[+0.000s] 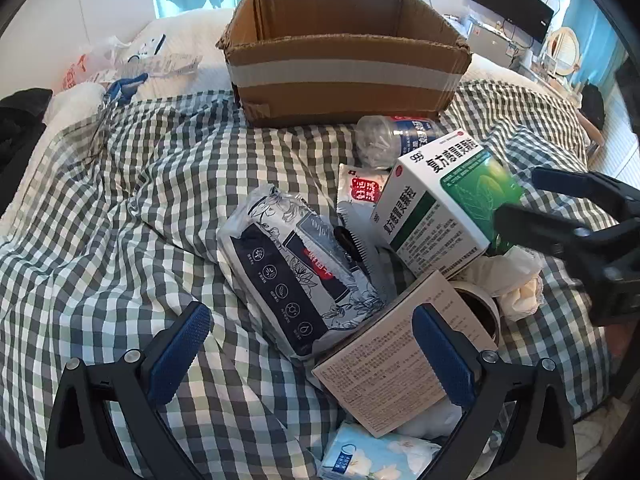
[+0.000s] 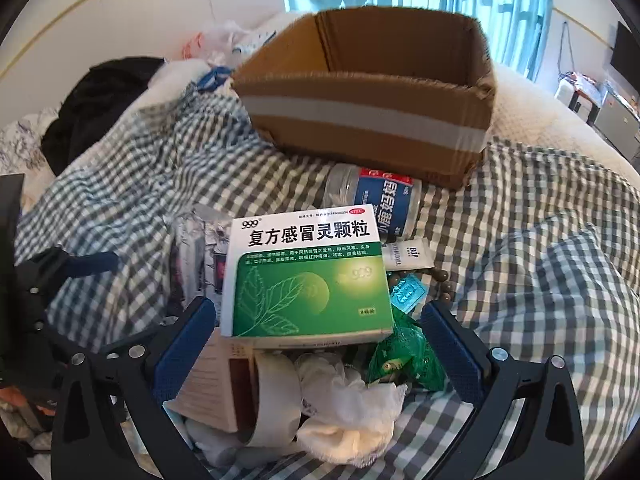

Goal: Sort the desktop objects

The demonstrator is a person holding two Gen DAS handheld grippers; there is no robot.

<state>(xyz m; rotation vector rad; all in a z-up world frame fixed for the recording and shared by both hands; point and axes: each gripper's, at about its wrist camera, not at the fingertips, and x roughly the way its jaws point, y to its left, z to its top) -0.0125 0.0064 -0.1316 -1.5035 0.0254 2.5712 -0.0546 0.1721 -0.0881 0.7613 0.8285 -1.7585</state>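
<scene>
A heap of small items lies on a checked cloth (image 1: 120,208). My left gripper (image 1: 312,354) is open above a dark-and-white floral tissue pack (image 1: 288,268) and a beige printed box (image 1: 384,372), gripping neither. Beyond them lie a green-and-white medicine box (image 1: 436,200) and a clear bottle with a blue label (image 1: 396,140). My right gripper (image 2: 318,352) is also open, its fingers on either side of the medicine box (image 2: 308,272), a tape roll (image 2: 276,392) and a crumpled white cloth (image 2: 348,408). The pads touch nothing.
An open, empty-looking cardboard box (image 1: 344,76) stands behind the heap. Near the medicine box are a green packet (image 2: 408,356), a teal sachet (image 2: 408,292), brown beads (image 2: 444,280), a black comb (image 1: 356,248) and a light-blue tissue packet (image 1: 376,456). Plastic bags (image 1: 96,64) lie far left.
</scene>
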